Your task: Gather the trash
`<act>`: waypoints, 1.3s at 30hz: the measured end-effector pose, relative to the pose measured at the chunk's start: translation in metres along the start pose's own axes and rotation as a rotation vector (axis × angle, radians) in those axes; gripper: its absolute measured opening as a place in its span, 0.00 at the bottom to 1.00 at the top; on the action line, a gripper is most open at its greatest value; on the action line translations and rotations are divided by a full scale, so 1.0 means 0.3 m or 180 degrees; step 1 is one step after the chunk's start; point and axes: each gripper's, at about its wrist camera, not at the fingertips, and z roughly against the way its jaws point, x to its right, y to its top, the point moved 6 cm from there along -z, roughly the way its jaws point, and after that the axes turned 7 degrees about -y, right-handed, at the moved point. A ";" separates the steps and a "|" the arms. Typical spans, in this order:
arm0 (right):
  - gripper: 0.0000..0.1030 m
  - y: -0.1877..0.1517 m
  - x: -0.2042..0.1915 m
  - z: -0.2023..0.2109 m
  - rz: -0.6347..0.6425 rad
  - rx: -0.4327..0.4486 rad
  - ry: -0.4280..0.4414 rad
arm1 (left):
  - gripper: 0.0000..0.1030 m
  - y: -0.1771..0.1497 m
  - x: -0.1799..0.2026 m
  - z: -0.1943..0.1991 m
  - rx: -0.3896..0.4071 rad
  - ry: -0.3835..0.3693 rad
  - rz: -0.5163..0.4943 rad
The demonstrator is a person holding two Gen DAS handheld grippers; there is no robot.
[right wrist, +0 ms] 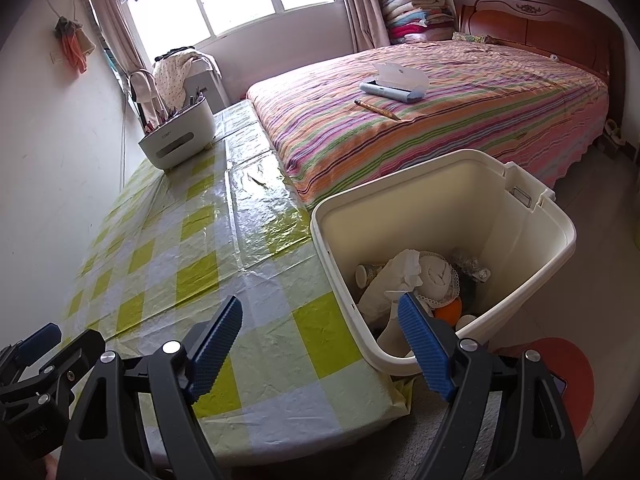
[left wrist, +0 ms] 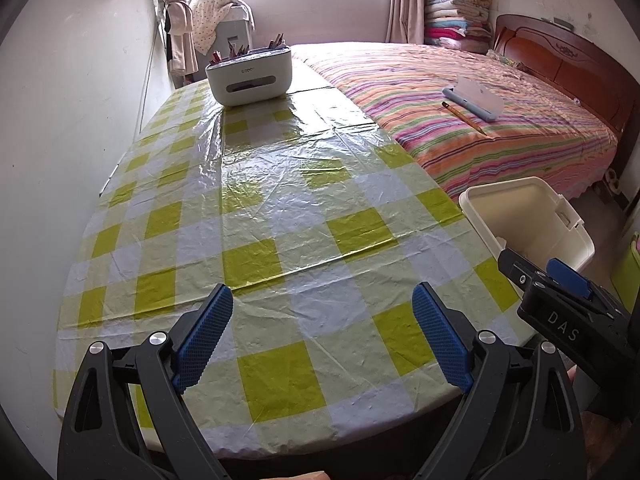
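A cream trash bin stands on the floor against the table's right edge; it also shows in the left wrist view as the bin. Inside lie crumpled white tissue, a paper cup, a rolled white cloth and something orange. My right gripper is open and empty, one fingertip over the table edge, the other over the bin's near rim. My left gripper is open and empty above the green-checked tablecloth. The right gripper shows at the right of the left wrist view.
A white desk organiser with pens stands at the table's far end. A striped bed beside the table carries a blue-and-white case and a pencil. A wall runs along the left; a red stool sits by the bin.
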 end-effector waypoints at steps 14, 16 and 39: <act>0.76 -0.011 0.006 -0.004 -0.0011 -0.0040 0.0006 | 0.87 -0.007 0.015 -0.008 -0.0056 0.0035 -0.0066; 0.76 -0.012 0.007 -0.005 -0.0008 -0.0043 0.0003 | 0.87 -0.008 0.014 -0.010 -0.0064 0.0044 -0.0070; 0.76 -0.028 0.007 -0.021 -0.0004 -0.0124 -0.0004 | 0.92 -0.006 0.039 -0.008 -0.0018 0.0168 -0.0281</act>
